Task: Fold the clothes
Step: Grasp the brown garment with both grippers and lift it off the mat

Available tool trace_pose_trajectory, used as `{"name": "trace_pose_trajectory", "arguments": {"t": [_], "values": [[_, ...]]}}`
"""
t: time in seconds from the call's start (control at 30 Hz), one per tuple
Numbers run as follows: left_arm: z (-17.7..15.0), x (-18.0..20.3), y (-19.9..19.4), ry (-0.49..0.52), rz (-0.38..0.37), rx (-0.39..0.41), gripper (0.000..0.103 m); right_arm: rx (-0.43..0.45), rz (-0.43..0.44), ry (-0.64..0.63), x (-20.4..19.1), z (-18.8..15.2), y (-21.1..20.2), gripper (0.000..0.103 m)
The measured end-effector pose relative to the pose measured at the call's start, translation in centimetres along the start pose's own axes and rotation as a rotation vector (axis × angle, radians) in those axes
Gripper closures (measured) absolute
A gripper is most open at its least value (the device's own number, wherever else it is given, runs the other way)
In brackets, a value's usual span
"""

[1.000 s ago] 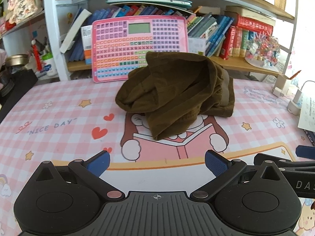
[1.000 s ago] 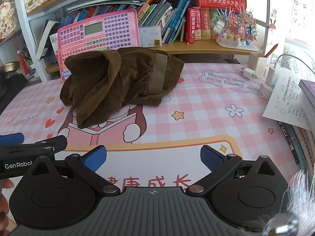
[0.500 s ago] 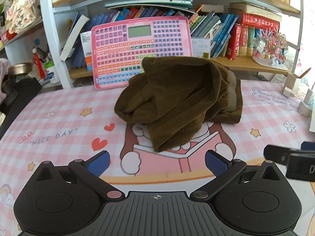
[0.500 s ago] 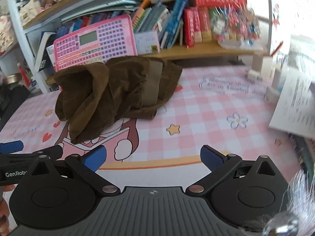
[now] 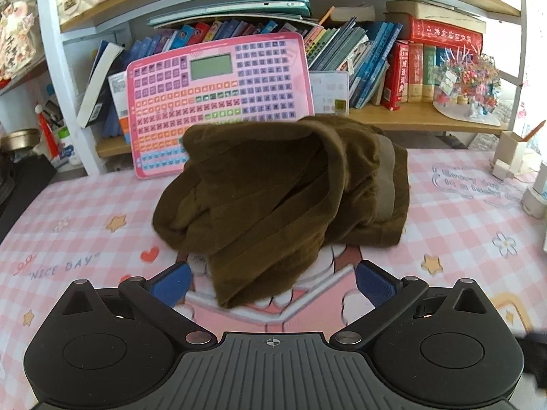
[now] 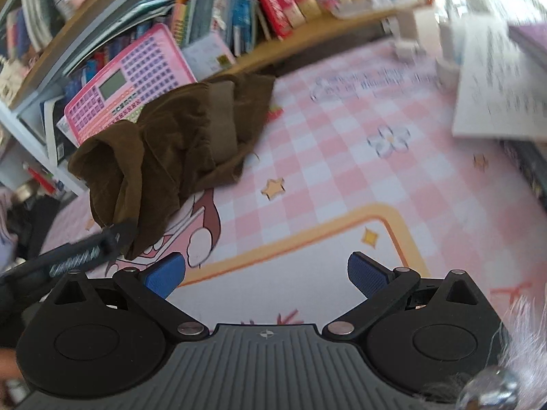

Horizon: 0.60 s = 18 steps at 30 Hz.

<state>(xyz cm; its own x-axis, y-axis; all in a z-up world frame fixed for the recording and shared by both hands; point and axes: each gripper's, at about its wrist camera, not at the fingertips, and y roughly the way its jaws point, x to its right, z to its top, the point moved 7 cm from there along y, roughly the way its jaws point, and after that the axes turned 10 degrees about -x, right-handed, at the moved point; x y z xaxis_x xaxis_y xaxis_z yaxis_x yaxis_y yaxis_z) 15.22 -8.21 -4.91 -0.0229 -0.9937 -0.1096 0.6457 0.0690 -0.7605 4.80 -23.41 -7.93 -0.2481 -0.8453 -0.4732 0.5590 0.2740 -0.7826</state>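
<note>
A crumpled dark brown garment [image 5: 283, 198] with a grey waistband lies in a heap on the pink checked desk mat [image 5: 458, 225]. My left gripper [image 5: 272, 283] is open, its blue pads on either side of the heap's near hanging edge, not touching it. In the right wrist view the same garment [image 6: 177, 143] sits at the upper left. My right gripper [image 6: 266, 271] is open over bare mat, to the right of the heap, tilted. The left gripper's black finger [image 6: 85, 253] shows at the garment's near corner.
A pink toy keyboard [image 5: 218, 102] leans on a bookshelf [image 5: 393, 68] behind the garment. A white pen holder [image 5: 512, 150] and chargers stand at the right edge. Papers and books [image 6: 495, 85] lie at the right of the mat.
My left gripper has moved forward, up to the garment's near edge. My right gripper has swung and tilted, with strong blur in its view. Both stay open.
</note>
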Motion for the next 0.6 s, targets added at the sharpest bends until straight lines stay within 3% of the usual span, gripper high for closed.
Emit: {"name": "trace_pose_trajectory", "arguments": {"t": [0.27, 0.33, 0.4, 0.47, 0.6], "values": [[3.4, 0.5, 3.1, -0.003, 0.099, 0.015, 0.001, -0.038, 0.092, 0.097, 1.2, -0.4, -0.6, 0.003], [4.0, 0.2, 3.4, -0.006, 0.100, 0.025, 0.022, -0.043, 0.128, 0.143, 1.6, -0.2, -0.8, 0.003], [4.3, -0.6, 3.2, -0.007, 0.068, 0.001, 0.073, -0.049, 0.161, 0.189, 2.0, -0.1, -0.9, 0.003], [4.5, -1.7, 2.5, -0.042, 0.004, -0.014, 0.097, -0.054, 0.192, 0.228, 2.3, 0.0, -0.9, 0.003], [4.8, -3.5, -1.7, -0.068, -0.084, 0.032, 0.100, -0.091, 0.307, 0.343, 2.3, 0.3, -0.5, 0.003]]}}
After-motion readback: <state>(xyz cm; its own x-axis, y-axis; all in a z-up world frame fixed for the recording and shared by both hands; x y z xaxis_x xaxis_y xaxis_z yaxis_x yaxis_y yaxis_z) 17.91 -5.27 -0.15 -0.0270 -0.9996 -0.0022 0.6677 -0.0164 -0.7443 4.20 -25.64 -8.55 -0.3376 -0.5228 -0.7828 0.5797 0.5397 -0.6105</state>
